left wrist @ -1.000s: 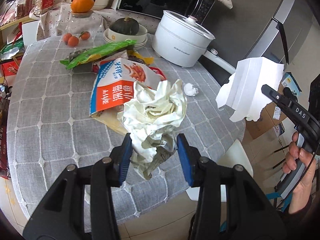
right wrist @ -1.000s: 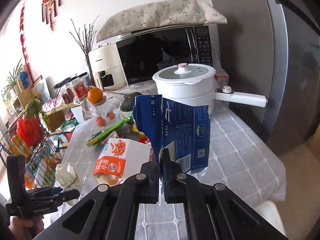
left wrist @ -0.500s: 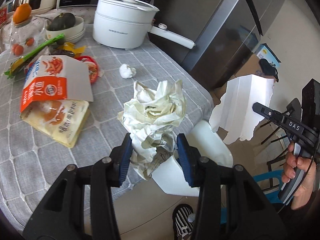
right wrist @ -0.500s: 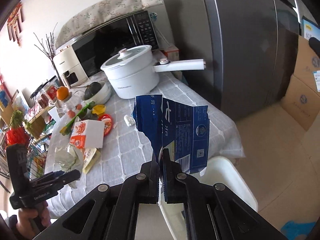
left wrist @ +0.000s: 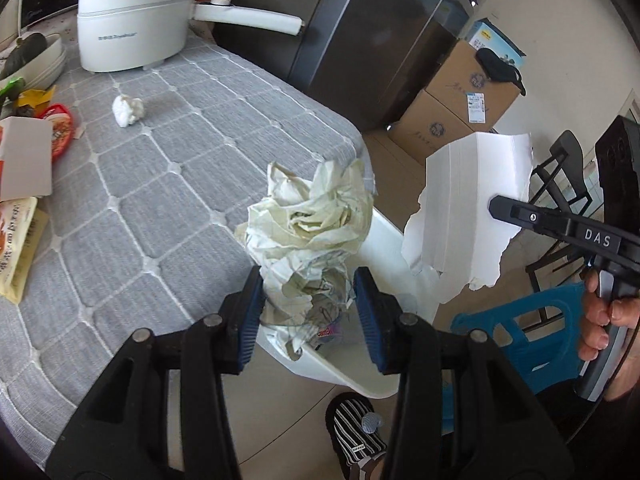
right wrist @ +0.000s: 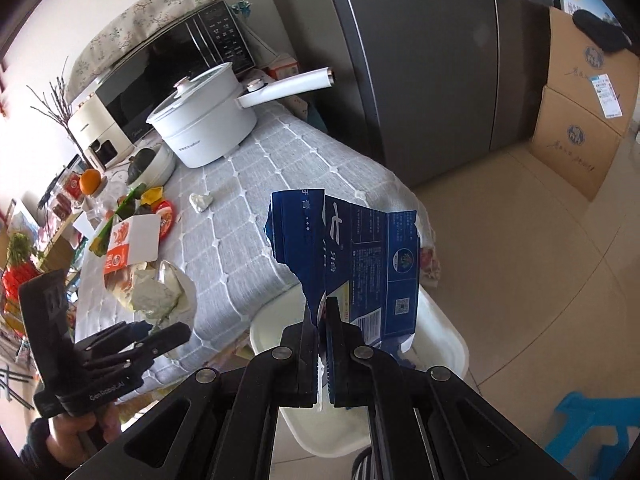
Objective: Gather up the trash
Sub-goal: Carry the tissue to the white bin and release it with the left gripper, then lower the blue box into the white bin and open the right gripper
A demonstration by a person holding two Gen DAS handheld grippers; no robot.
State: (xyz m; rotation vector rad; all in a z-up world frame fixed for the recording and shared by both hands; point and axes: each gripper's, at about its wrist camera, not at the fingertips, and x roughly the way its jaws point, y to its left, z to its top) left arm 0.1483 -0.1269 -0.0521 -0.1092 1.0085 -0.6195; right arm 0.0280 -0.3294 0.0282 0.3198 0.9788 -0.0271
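Observation:
My left gripper (left wrist: 308,300) is shut on a crumpled cream plastic wrapper (left wrist: 308,220) and holds it over the table's edge, above the white trash bin (left wrist: 348,372) on the floor. My right gripper (right wrist: 323,320) is shut on a torn blue carton piece (right wrist: 360,256), white on its back side (left wrist: 468,208), held above the same bin (right wrist: 440,344). A small white paper ball (left wrist: 127,110) lies on the grey tablecloth (left wrist: 160,168). An orange and white food box (right wrist: 130,242) and other wrappers lie further left on the table.
A white electric pot (left wrist: 132,20) with a long handle stands at the table's back. A dark fridge (right wrist: 420,60) and cardboard boxes (right wrist: 580,120) are to the right. A blue stool (left wrist: 532,336) stands on the floor by the bin.
Both grippers have swung right, off the table toward the bin, each still holding its trash. The bin now lies right under them.

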